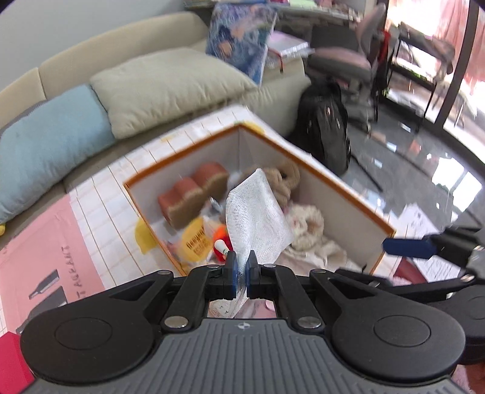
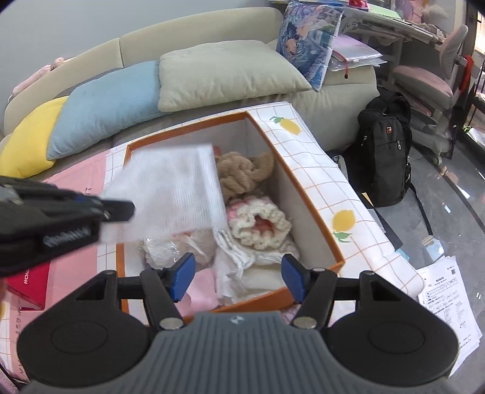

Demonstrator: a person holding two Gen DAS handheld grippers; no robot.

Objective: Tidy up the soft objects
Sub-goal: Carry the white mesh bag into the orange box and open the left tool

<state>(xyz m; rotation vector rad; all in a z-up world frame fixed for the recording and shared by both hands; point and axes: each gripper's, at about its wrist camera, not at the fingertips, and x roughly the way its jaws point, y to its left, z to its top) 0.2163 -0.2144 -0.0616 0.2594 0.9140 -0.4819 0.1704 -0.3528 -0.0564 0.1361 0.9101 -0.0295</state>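
My left gripper [image 1: 240, 266] is shut on a white gauze cloth [image 1: 257, 215], which sticks up over the open storage box [image 1: 342, 194]. In the right wrist view the same left gripper [image 2: 130, 209] comes in from the left, and the white gauze cloth [image 2: 169, 194] hangs over the storage box [image 2: 303, 181], which has an orange rim. My right gripper [image 2: 236, 274] stands open above the box's near end, nothing between its blue pads [image 2: 182, 275]. Inside lie a brown knotted plush [image 2: 245, 171], a pink and cream knitted piece [image 2: 260, 219] and pale cloths [image 2: 236, 260].
A beige sofa [image 2: 197, 27] behind the box carries a blue cushion [image 2: 106, 106], a green-grey cushion [image 2: 224, 72] and a yellow cushion [image 2: 27, 139]. A black backpack [image 2: 385, 154] stands at the right on the glossy floor. Papers [image 2: 448, 303] lie at the right, and a red box [image 2: 30, 282] sits at the left.
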